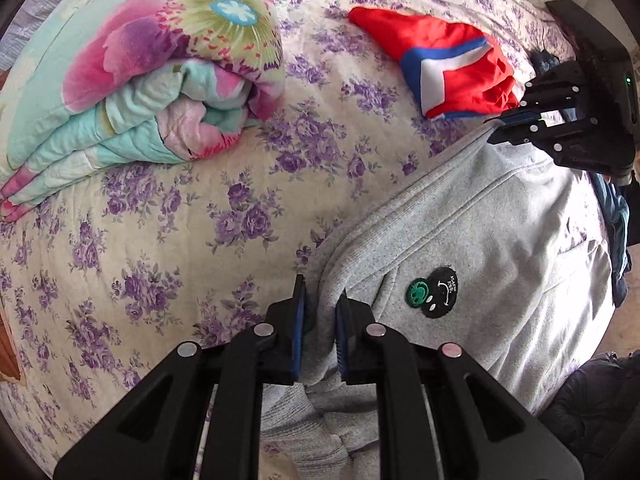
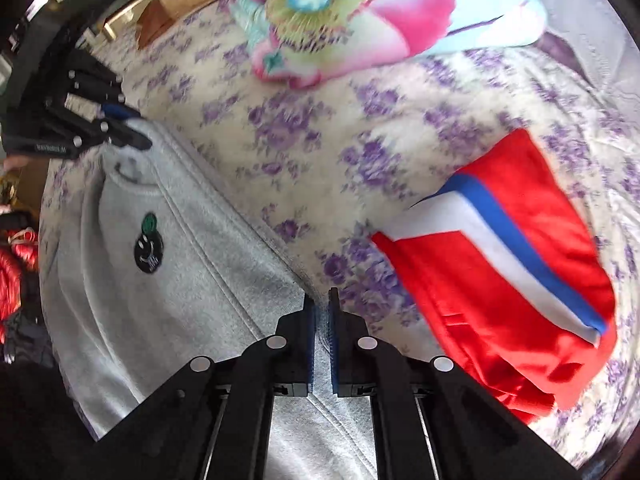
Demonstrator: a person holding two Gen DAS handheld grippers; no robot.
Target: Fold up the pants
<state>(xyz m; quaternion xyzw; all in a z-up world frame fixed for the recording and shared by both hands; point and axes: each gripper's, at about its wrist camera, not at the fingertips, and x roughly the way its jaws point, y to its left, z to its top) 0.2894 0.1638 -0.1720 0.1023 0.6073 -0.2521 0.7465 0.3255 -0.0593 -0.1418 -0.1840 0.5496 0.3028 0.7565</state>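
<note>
Both hand-held grippers [image 1: 321,312] [image 2: 322,308] — clamped

The grey pants [image 1: 480,248] [image 2: 168,264] are a soft, fleecy knit with raised seams and a small black-and-green smiley patch [image 1: 434,290] [image 2: 148,244]. They lie spread fairly flat across the lower right of the left wrist view and the lower left of the right wrist view.

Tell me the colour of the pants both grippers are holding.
Light heather grey pants, with a black-and-green smiley patch; clearest in the left wrist view.
</note>
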